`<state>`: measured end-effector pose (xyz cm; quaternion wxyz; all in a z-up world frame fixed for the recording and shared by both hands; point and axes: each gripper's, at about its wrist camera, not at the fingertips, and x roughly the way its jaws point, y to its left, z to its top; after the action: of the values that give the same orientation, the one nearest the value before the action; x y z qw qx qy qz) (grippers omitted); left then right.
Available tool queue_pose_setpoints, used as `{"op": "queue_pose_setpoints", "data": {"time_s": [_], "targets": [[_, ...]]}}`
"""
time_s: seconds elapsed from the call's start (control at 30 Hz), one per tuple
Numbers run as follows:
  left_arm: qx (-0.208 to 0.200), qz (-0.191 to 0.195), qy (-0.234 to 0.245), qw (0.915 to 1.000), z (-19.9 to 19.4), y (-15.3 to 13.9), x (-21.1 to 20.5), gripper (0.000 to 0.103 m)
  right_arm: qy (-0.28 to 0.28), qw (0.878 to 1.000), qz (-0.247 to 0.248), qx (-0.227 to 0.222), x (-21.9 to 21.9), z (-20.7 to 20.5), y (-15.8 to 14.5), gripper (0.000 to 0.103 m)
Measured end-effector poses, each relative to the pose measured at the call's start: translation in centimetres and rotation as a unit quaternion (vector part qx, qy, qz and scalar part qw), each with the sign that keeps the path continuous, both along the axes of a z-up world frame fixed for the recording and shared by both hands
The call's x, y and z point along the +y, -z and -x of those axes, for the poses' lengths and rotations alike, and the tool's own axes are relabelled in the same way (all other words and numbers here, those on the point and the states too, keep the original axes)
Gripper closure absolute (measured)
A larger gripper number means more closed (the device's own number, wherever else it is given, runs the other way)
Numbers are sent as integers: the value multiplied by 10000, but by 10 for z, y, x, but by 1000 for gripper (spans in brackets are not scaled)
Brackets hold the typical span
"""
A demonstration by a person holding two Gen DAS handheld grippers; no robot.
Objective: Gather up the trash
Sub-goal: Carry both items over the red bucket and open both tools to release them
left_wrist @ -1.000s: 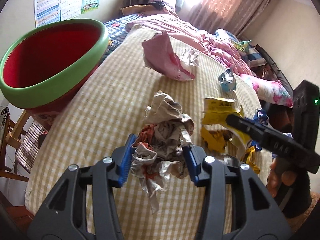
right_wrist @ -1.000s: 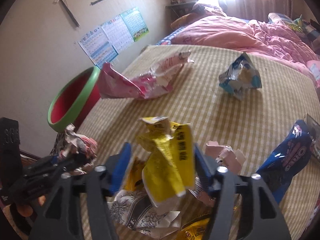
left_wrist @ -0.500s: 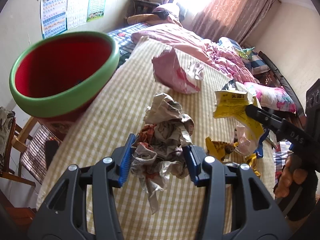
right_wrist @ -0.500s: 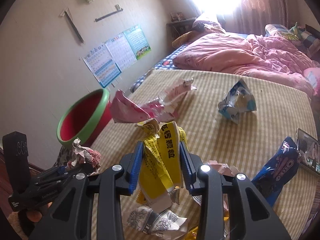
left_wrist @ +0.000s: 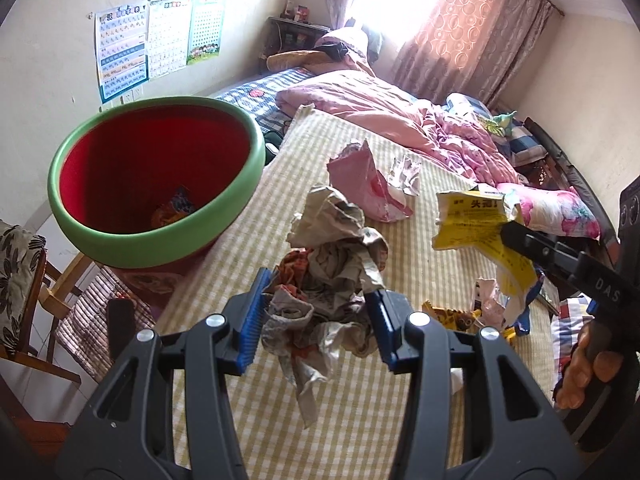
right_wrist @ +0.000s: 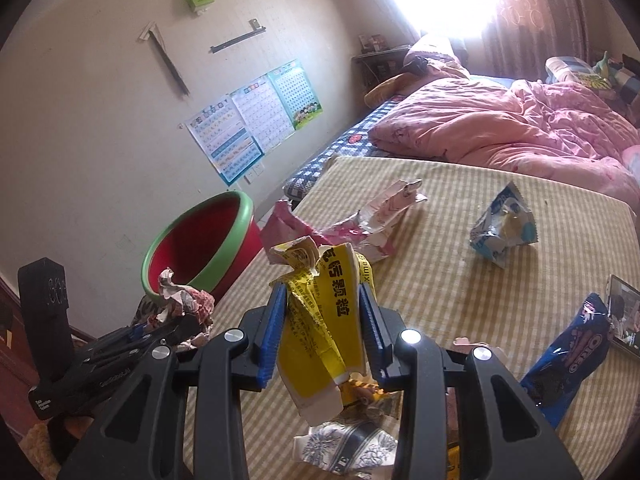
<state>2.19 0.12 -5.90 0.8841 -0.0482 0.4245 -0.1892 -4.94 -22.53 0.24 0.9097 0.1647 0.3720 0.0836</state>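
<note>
Tongs both pinching now, our left tongs [left_wrist: 316, 322] hold crumpled paper [left_wrist: 332, 280], our right tongs [right_wrist: 322, 330] have just clamped the yellow wrapper [right_wrist: 324, 312], ready for the bin [left_wrist: 152, 240] at left.

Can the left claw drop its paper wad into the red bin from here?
Probably yes. The left claw grips the crumpled paper wad clear of the mat, and the red bin sits open-mouthed just to its left, with nothing between them.

Both tools [left_wrist: 316, 320] [right_wrist: 322, 332] higher, yellow wrapper [right_wrist: 324, 320] clamped
</note>
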Motion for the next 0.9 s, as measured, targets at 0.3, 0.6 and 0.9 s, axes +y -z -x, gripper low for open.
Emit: {"op": "queue_pose_setpoints", "data": {"time_s": [0.3,0.6,0.9], "targets": [[-82,-15,-124,9999,-2,-6,13,58,-93,10000,-5,-14,8,-4,0,67],[-42,5,-186,9998,-7,-4,19,58,-163,9999,-1,-25,13,-8,-2,67],[-6,-24,-197,9998,-11,-4,26,58,-379,9993,-32,17,33,-19,-2,67]]}}
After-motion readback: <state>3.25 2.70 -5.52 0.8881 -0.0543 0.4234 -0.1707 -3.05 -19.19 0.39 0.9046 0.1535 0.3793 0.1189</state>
